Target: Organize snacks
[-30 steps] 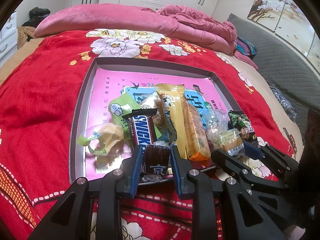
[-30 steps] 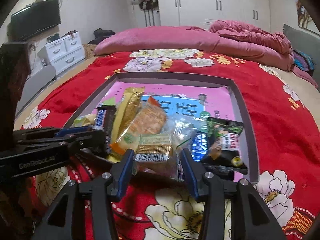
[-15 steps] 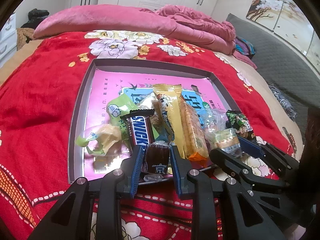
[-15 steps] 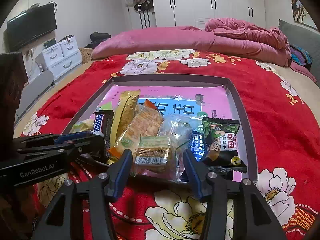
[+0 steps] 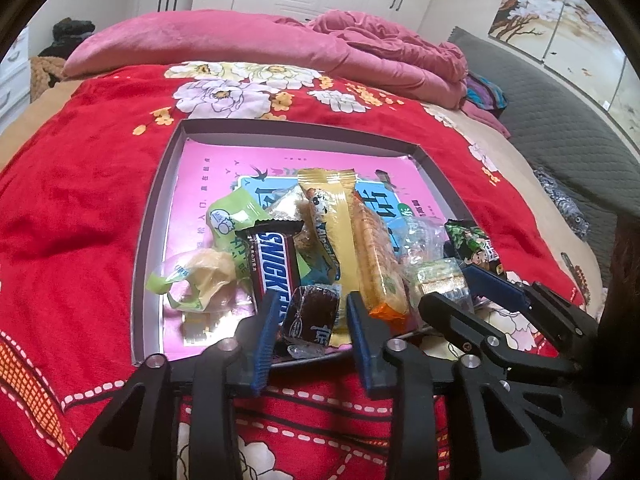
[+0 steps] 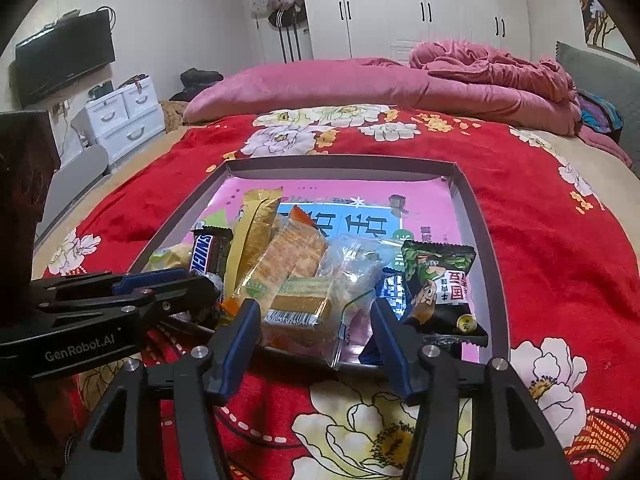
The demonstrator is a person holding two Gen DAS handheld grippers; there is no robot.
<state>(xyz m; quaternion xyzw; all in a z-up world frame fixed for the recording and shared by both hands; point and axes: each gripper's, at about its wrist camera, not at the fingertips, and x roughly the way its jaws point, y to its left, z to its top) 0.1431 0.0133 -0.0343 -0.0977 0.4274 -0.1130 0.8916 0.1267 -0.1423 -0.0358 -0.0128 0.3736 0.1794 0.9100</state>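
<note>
A shallow grey tray with a pink liner lies on the red bed cover and holds a heap of snacks at its near end. My left gripper is at the tray's near edge, its blue pads against both sides of a small dark brown candy. Behind it lie a Snickers bar, a yellow bar and an orange cracker pack. My right gripper is open around a clear-wrapped cracker pack, its pads apart from it. A dark green packet lies to the right.
The red floral cover surrounds the tray. Pink pillows and a crumpled pink blanket lie at the bed's far end. A white drawer unit and a wall TV stand to the left. The far half of the tray liner is bare.
Both grippers have drawn back slightly and risen, so the tray looks a little farther away. The right jaws have opened a bit wider. The snacks have not moved.
</note>
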